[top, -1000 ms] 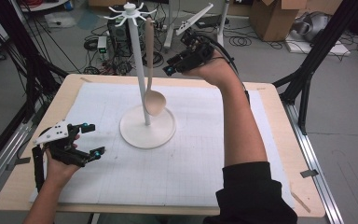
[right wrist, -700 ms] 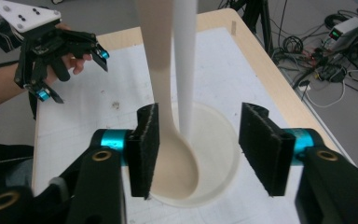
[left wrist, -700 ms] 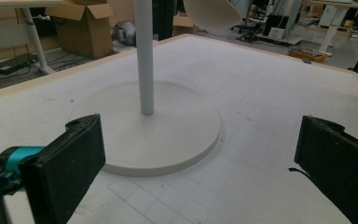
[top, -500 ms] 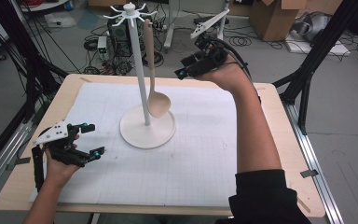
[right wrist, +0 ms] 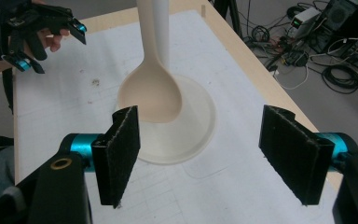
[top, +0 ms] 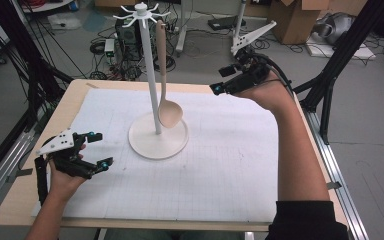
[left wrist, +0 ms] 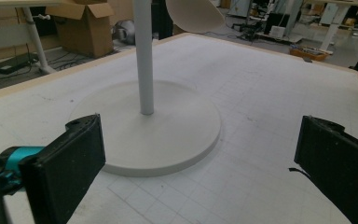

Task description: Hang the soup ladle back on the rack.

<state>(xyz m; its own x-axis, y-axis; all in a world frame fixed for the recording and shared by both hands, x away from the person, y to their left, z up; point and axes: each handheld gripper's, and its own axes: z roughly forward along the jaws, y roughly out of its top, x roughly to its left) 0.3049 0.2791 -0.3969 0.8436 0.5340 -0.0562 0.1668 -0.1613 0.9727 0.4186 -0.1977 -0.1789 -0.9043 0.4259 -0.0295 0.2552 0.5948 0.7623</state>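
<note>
While the stand [top: 155, 90] carries the spoon [top: 166, 85] only by a hook at its top, with the bowl hanging free just above the round base, a knock to the pole could rock it and set the spoon swinging or drop it. Raised beyond the far edge, the right gripper [top: 223, 81] has its jaws wide apart around nothing, so a careless sweep of that arm is the likeliest cause. Resting near the base, the left gripper [top: 98, 149] is also spread and empty, a smaller risk.

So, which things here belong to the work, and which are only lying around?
Part of the job:
- spoon, hanging on the stand
- stand, on the table
- right gripper, open, raised
- left gripper, open, low

Just lying about:
- cardboard boxes on the floor
- cables behind the table
</note>
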